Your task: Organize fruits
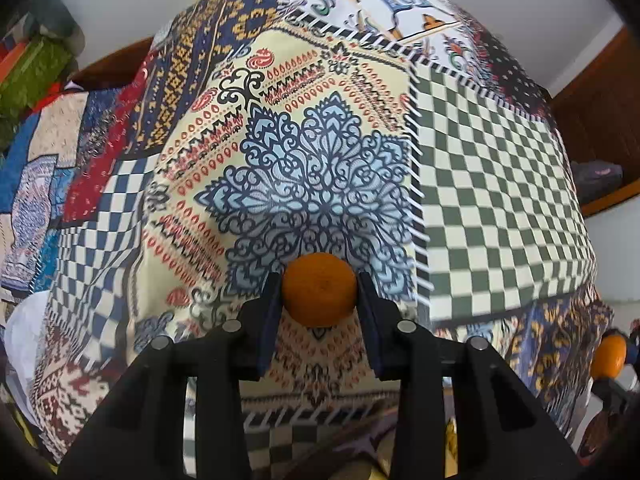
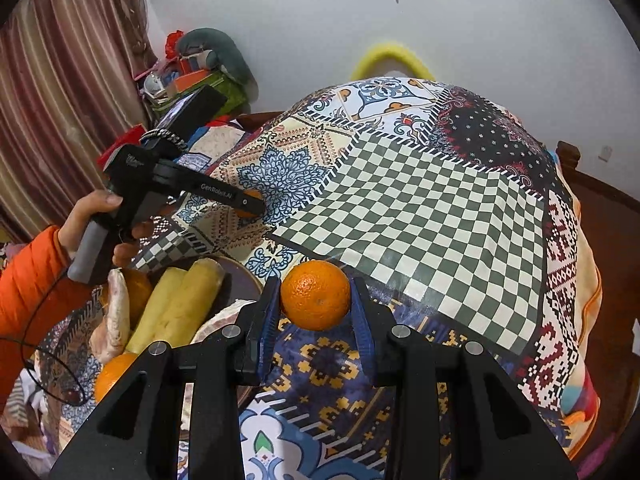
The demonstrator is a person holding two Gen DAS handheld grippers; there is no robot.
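Note:
In the left wrist view my left gripper (image 1: 320,294) is shut on a small orange (image 1: 319,280), its dark pads pressing both sides just above the patterned patchwork cloth (image 1: 320,160). The right wrist view shows my right gripper (image 2: 315,298) shut on a second, larger orange (image 2: 315,286), held over the cloth's near edge. That view also shows the left gripper (image 2: 252,202) at the left, pointing down at the cloth with a sliver of its orange showing. The right gripper's orange (image 1: 608,356) appears at the left wrist view's right edge.
A dark plate (image 2: 244,280) at the lower left holds bananas (image 2: 176,308) and oranges (image 2: 110,376). A hand (image 2: 92,208) in an orange sleeve grips the left tool. The quilt (image 2: 400,200) covers a raised mound. Cluttered items (image 2: 192,76) sit by the curtain, and a wooden frame (image 2: 600,220) runs at the right.

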